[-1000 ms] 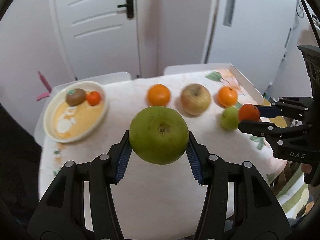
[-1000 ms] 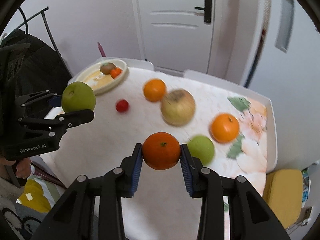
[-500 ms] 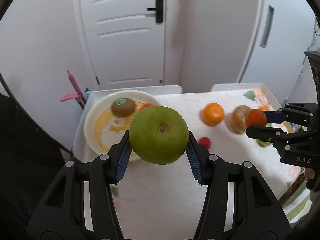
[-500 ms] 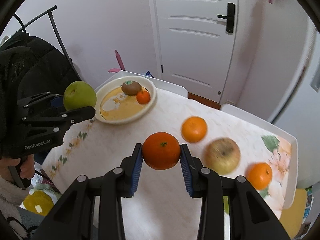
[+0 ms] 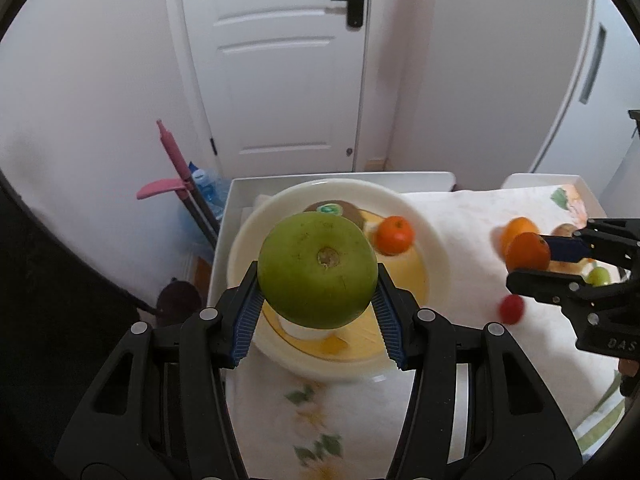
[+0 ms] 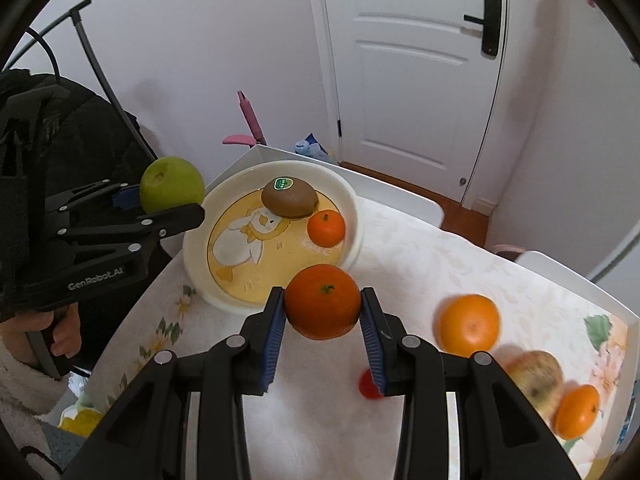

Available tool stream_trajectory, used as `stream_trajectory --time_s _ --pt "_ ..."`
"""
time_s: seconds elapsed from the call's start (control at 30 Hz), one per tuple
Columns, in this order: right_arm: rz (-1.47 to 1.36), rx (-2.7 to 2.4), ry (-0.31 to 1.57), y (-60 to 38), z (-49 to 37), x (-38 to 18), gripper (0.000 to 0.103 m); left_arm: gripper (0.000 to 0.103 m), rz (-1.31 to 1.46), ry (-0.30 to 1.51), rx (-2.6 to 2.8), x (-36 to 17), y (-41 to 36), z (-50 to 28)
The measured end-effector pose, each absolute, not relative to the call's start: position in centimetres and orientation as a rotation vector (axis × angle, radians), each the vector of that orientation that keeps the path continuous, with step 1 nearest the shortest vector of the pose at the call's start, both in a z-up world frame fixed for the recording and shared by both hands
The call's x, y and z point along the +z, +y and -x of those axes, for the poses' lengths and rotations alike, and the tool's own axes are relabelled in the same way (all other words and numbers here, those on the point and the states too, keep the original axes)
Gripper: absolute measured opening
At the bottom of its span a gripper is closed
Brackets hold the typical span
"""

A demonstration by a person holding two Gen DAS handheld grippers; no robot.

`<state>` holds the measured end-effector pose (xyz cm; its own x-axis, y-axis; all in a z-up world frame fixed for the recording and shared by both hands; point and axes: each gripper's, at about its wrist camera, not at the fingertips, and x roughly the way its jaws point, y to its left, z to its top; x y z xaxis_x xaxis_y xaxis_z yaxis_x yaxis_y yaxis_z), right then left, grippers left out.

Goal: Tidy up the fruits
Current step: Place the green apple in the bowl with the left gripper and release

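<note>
The left gripper (image 5: 318,304) pinches a big green apple (image 5: 317,270) between its blue pads, held in the air above the near part of a cream plate (image 5: 434,248) with a duck picture. Beyond the apple, on that plate, lie a brown kiwi (image 6: 289,198) with a green sticker and a small tangerine (image 6: 326,228), touching each other. The right gripper (image 6: 322,322) clamps an orange mandarin (image 6: 323,301) just short of the plate's near rim. To the right of these tongs, on the white floral tablecloth (image 6: 420,264), sit 1 orange (image 6: 469,325), a blurred yellowish apple (image 6: 534,378) and another small orange (image 6: 577,411). A little red fruit (image 6: 367,386) peeks from beneath the right finger.
</note>
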<state>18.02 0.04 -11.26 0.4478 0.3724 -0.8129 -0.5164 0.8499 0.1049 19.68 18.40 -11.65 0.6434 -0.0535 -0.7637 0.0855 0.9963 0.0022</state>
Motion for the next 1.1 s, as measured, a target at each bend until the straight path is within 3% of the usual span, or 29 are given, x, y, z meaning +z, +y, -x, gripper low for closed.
stream_trajectory --time_s 0.37,0.87,0.9,0.93,1.0,1.1 --pt "0.168 0.498 1.01 2.4 -20.4 -13.7 0.034 0.057 -0.063 0.927 -0.07 -16.1 20.1 -24.5" --pt "0.139 0.463 1.03 1.4 -20.6 -14.3 0.034 0.058 -0.104 0.945 -0.047 -18.1 19.6 -25.0" --pt "0.139 0.466 1.031 1.4 -20.7 -14.3 0.034 0.066 -0.103 0.934 -0.043 -17.9 19.6 -24.9" --pt "0.14 0.47 1.033 1.3 -20.7 -14.4 0.034 0.083 -0.103 0.921 -0.039 -17.6 19.6 -24.7" --pt "0.141 0.474 1.035 1.1 -20.8 -14.4 0.034 0.103 -0.106 0.885 -0.027 -16.8 19.5 -24.2" --pt "0.145 0.485 1.04 0.8 -20.8 -14.3 0.034 0.103 -0.112 0.861 -0.029 -15.9 19.5 -23.6"
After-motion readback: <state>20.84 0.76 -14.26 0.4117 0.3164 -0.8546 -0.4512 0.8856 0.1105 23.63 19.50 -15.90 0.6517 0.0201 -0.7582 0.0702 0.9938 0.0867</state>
